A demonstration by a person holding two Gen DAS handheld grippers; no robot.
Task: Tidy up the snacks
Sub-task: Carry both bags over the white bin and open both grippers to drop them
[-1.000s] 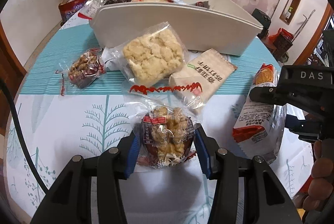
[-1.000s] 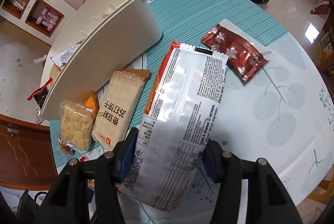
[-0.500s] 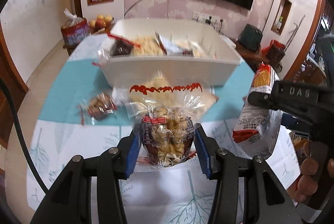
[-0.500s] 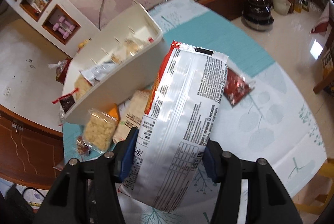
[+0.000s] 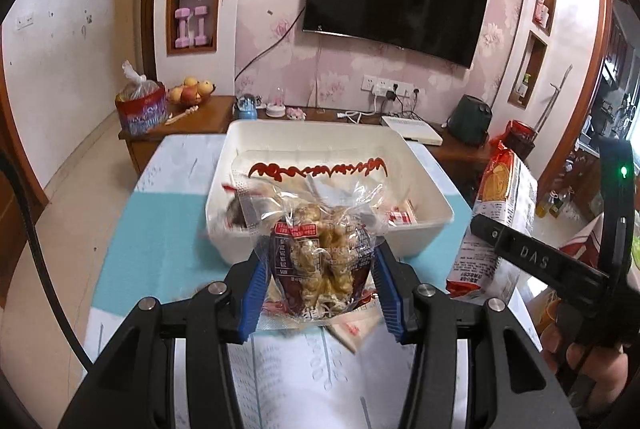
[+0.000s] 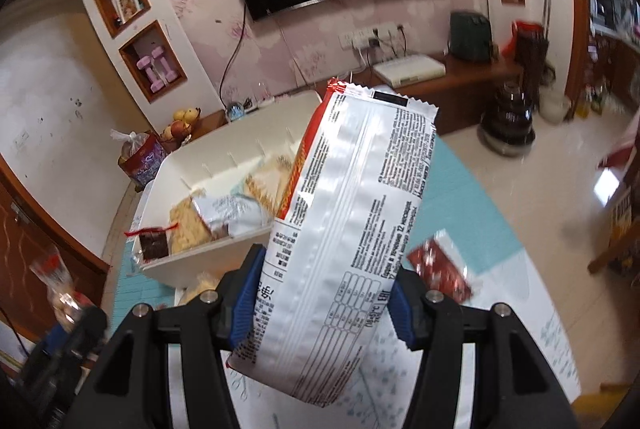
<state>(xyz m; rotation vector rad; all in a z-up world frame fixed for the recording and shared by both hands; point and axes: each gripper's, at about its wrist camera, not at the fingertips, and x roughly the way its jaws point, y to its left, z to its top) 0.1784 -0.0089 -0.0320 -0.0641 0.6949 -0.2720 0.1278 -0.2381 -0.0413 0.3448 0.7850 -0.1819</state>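
- Left gripper (image 5: 318,283): my blue pads are clamped on a clear snack bag (image 5: 320,261) of pale brown pieces with a red zigzag top seal. I hold it upright in the air, in front of the bin's near wall.
- Right gripper (image 6: 322,295): closed on a long silver biscuit packet (image 6: 352,229) with an orange-red edge, gripped near its lower end, its top leaning toward the bin.
- White bin (image 5: 424,189): stands on the table with the teal band (image 5: 160,229); several packets already lie inside it, among them a silver pouch (image 6: 228,215) and a dark square one (image 6: 154,245).
- Loose stock: a dark red sachet (image 6: 438,265) lies on the table right of the biscuit packet, well apart from the bin.
- Step in hand, as I judge it: carrying both packets to the bin.
- Next move: bring each packet over the rim, above a free spot, then part the jaws; one hand at a time, so the two tools do not meet above the bin.
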